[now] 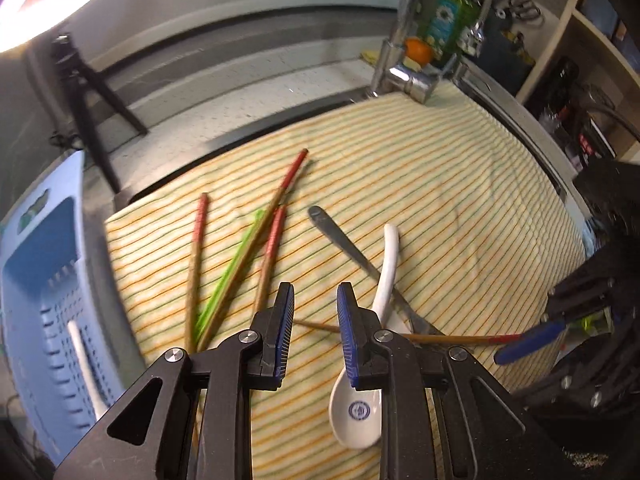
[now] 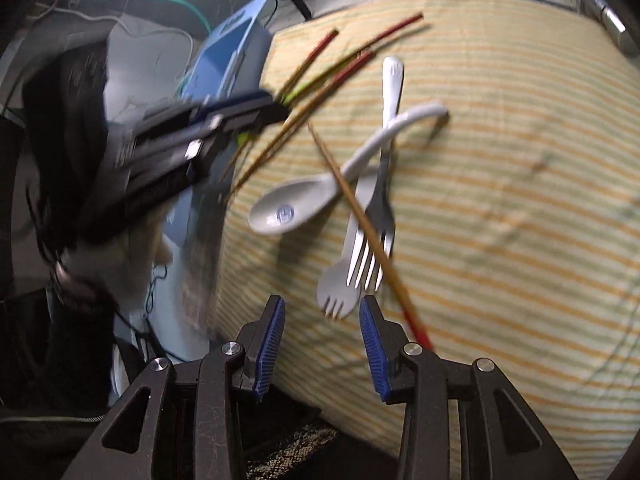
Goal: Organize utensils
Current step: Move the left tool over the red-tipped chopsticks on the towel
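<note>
Utensils (image 2: 372, 208) scattered on striped cloth (image 2: 500, 160); left tool (image 1: 314, 322) and right tool (image 2: 322, 330) both apart, empty.

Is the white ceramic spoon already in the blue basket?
No. The white ceramic spoon lies on the striped cloth, crossed by a chopstick, outside the blue basket.

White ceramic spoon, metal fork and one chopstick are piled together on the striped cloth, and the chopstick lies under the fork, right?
Not quite. In the right wrist view the chopstick lies on top of the metal fork, crossing its tines. The white ceramic spoon is in the same pile on the striped cloth.
</note>
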